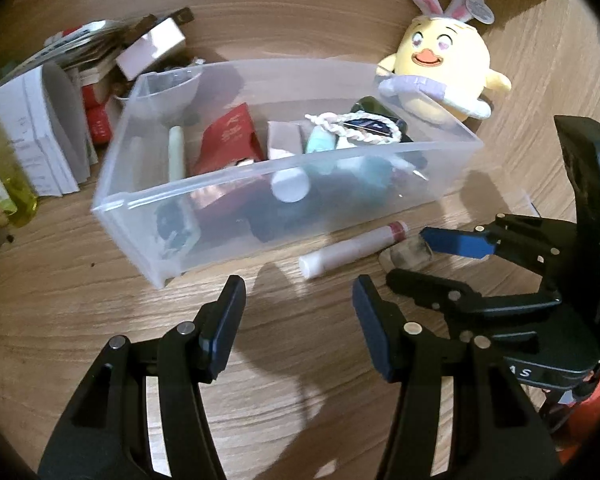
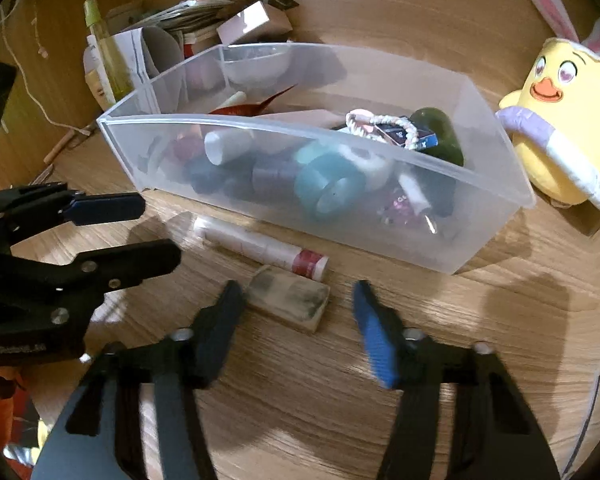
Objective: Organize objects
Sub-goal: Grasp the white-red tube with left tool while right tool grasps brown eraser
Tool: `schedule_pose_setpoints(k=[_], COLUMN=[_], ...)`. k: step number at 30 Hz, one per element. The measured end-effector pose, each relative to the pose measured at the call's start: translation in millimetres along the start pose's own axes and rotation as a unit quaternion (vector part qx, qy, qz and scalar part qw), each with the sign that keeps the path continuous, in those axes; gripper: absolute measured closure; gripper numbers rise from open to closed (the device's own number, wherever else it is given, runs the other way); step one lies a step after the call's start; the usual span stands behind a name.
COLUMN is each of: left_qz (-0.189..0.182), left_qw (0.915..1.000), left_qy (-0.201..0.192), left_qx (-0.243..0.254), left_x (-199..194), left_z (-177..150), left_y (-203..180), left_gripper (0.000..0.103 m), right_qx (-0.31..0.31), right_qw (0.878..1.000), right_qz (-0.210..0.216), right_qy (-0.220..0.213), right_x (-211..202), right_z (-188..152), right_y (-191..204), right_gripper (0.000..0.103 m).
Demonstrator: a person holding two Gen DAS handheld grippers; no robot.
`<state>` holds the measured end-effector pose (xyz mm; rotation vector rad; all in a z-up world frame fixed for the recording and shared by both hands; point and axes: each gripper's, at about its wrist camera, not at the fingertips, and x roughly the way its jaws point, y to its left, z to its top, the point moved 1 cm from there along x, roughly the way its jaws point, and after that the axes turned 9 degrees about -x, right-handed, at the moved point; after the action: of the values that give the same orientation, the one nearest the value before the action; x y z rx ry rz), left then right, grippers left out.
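Right wrist view shows the smudged block (image 2: 287,300) lying on the table (image 2: 460,340) just ahead of the right gripper (image 2: 296,300), jaws apart and empty, so closing askew could knock it into the white tube (image 2: 260,246) beyond, beside the bin (image 2: 512,184).

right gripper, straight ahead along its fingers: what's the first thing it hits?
Most likely the small smudged block lying on the table just past the right gripper, whose jaws stand open and empty. Behind the block come the white tube and the clear bin. Depth is uncertain, so the fingers may touch the tabletop first.
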<state>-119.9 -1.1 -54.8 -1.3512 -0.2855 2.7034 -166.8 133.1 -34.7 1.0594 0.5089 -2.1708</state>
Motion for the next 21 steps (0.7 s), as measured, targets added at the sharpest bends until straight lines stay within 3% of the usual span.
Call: schedule_pose_setpoints(k=[11, 21], left_qz=[-0.002, -0.02], left_qw=[0.9993, 0.9965], left_qy=[0.017, 0.048], left_qx=[0.033, 0.065], left_x=[24.8, 30.7], left_z=[14.6, 4.9], left_y=[-27.7, -45.5], left_gripper=[0.047, 0.049], right_qx=[0.044, 0.059], right_qw=[0.999, 0.998], right_qz=[-0.019, -0.016], right_qy=[-0.019, -0.029], right_x=[-27.0, -36.2], right_z=[-19.1, -26.8], right_y=[-38.9, -53.3], right_gripper=[0.063, 0.063])
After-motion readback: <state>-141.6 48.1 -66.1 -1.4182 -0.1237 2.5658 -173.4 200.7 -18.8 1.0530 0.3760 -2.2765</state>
